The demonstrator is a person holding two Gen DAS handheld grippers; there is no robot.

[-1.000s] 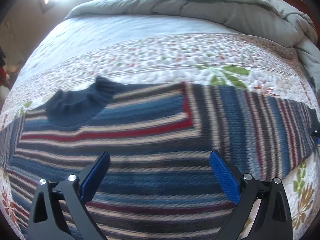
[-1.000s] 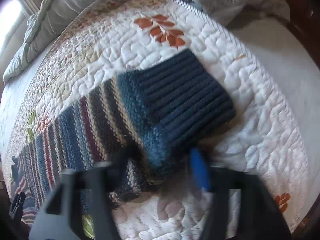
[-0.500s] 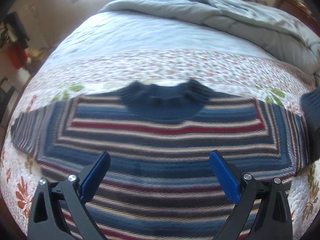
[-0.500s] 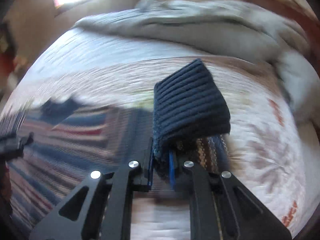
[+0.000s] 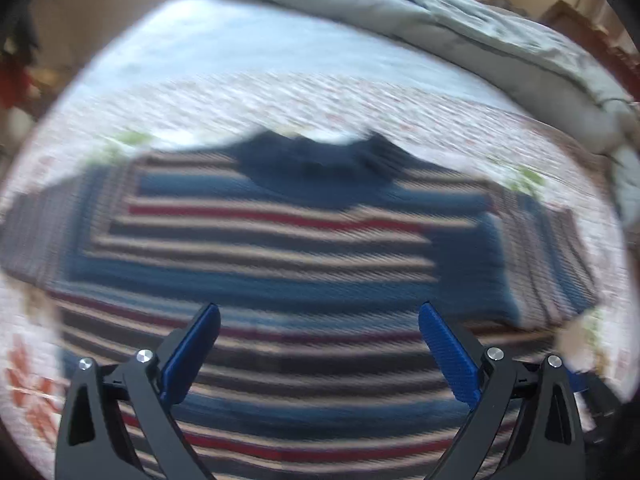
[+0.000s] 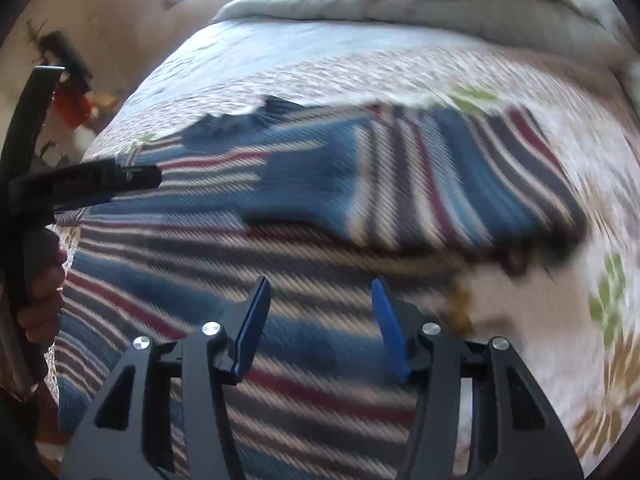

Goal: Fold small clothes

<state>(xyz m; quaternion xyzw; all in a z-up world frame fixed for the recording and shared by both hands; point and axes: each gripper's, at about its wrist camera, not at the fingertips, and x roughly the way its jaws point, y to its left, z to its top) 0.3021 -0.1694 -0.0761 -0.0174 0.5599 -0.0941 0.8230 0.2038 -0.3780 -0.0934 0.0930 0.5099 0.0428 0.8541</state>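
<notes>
Right wrist view: we see striped sweater spread flat on quilt, right sleeve folded across chest, just ahead of right gripper. Risk, we judge: loose sleeve may slide back off the body once released, since the knit looks thick and springy; blur hides whether the fold lies square. Right gripper jaws have just been opening, now partly apart, nothing between them. Left gripper hangs wide above sweater's lower body, empty, touching nothing we can see.

Motion blur smears the striped sweater and quilt; the sweater's hem is cut off below.
</notes>
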